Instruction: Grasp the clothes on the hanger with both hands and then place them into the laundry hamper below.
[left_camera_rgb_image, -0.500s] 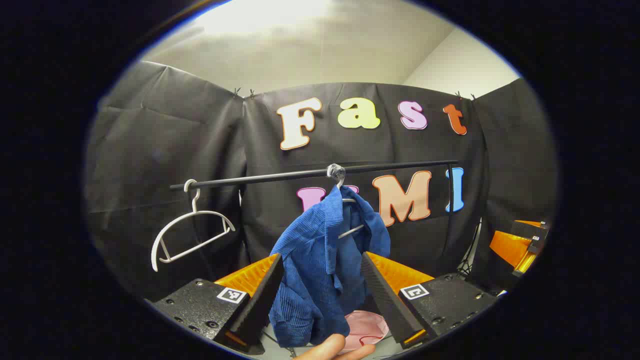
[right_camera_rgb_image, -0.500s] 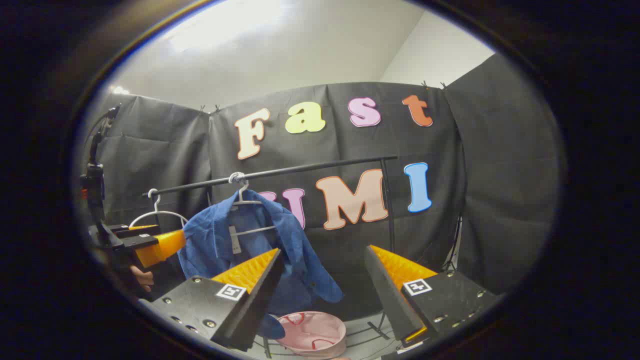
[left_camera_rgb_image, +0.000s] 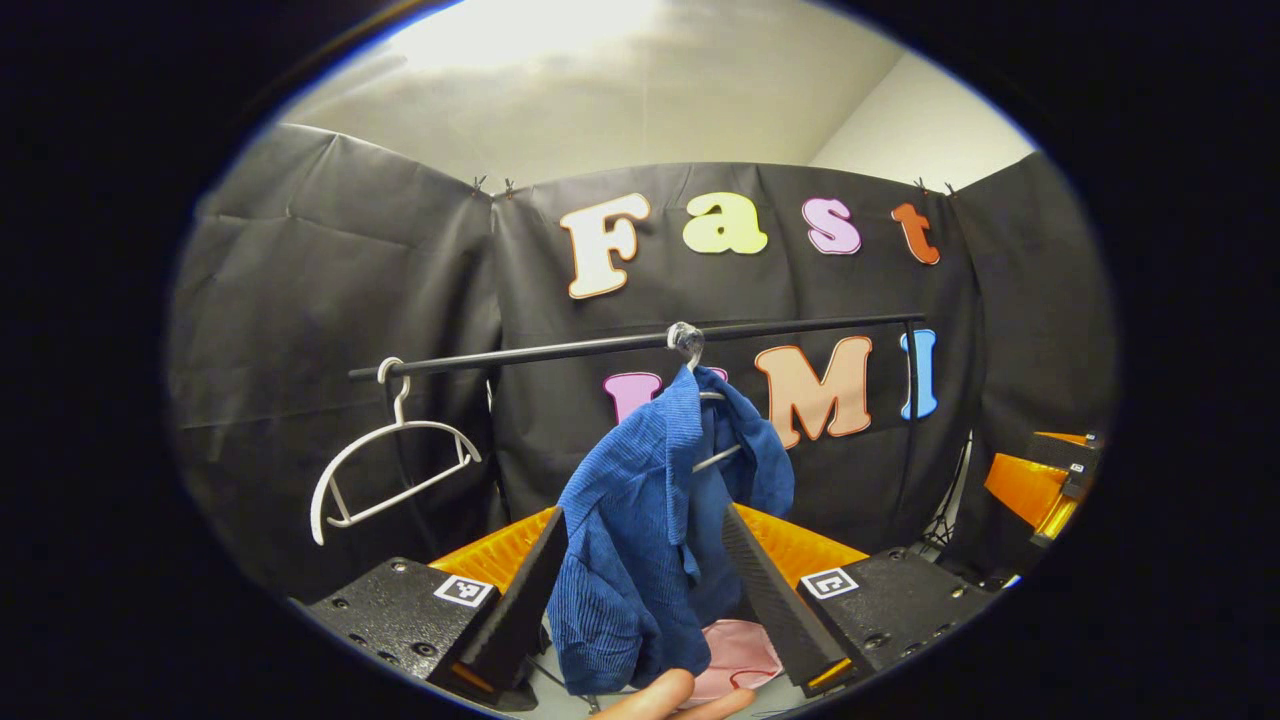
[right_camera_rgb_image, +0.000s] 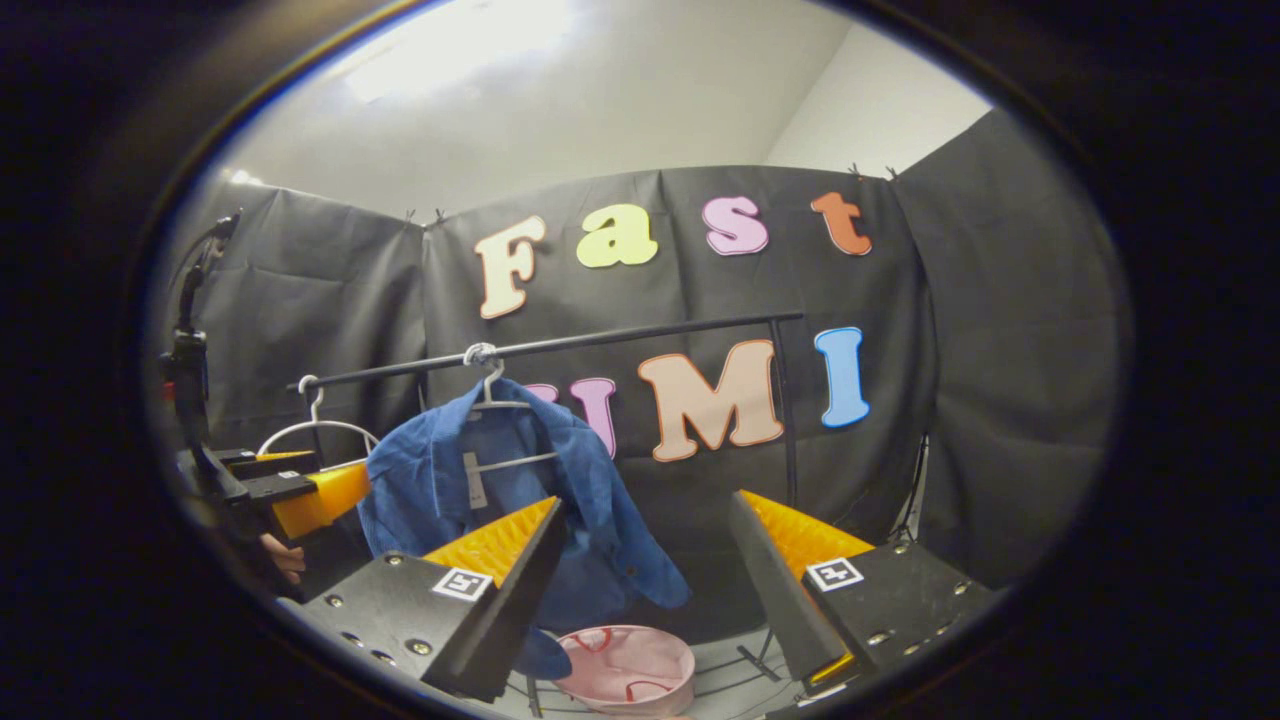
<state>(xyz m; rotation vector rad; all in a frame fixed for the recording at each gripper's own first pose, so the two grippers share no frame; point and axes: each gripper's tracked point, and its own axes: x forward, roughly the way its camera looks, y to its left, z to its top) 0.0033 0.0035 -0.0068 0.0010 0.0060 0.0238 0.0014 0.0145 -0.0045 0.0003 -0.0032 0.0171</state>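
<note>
Black screwed tool (left_camera_rgb_image: 645, 590) bodies, square tag markers

A blue shirt (left_camera_rgb_image: 650, 530) hangs on a white hanger (right_camera_rgb_image: 492, 400) hooked over the black rail (right_camera_rgb_image: 600, 342). It sits crooked, bunched to one side, its ribbed cloth drooping in folds, collar up by the hook. Below it stands the hamper (right_camera_rgb_image: 628, 668), a round pink tub with its mouth open upward, directly under the shirt's hem.
</note>
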